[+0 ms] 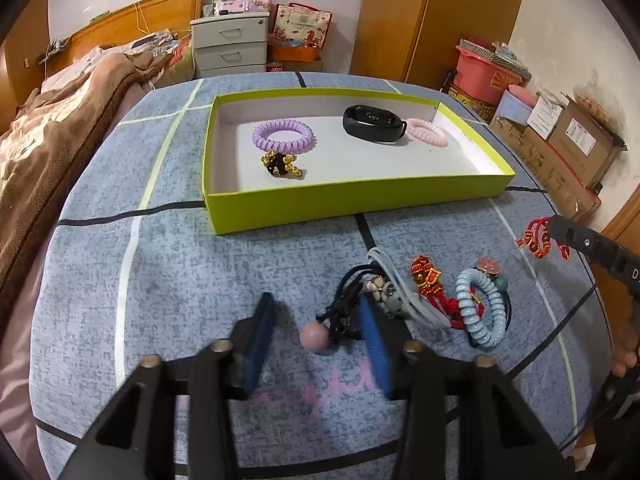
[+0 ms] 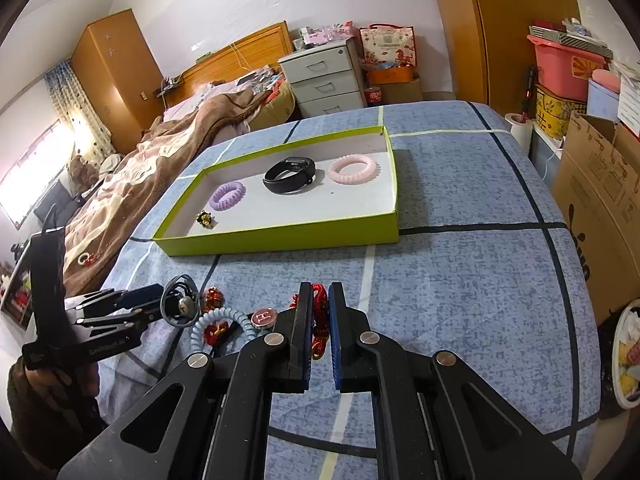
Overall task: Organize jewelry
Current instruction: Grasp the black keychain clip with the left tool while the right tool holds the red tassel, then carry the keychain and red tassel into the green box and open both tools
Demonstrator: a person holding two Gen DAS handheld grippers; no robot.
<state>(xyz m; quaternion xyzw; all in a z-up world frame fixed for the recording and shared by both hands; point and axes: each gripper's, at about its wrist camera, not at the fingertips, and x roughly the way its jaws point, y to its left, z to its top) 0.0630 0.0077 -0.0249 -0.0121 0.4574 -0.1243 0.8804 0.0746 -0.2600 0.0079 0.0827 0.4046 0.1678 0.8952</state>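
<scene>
Red cord of a knotted bracelet is pinched between the fingers of our right gripper, most of it hidden behind the pads. Our left gripper hangs spread wide above a pink bead on a black tie, touching neither. Just right of these lies a tangle with a blue coil band; its pieces overlap and are hard to separate. Farther off, the green tray holds a purple coil, black watch band and pink coil.
</scene>
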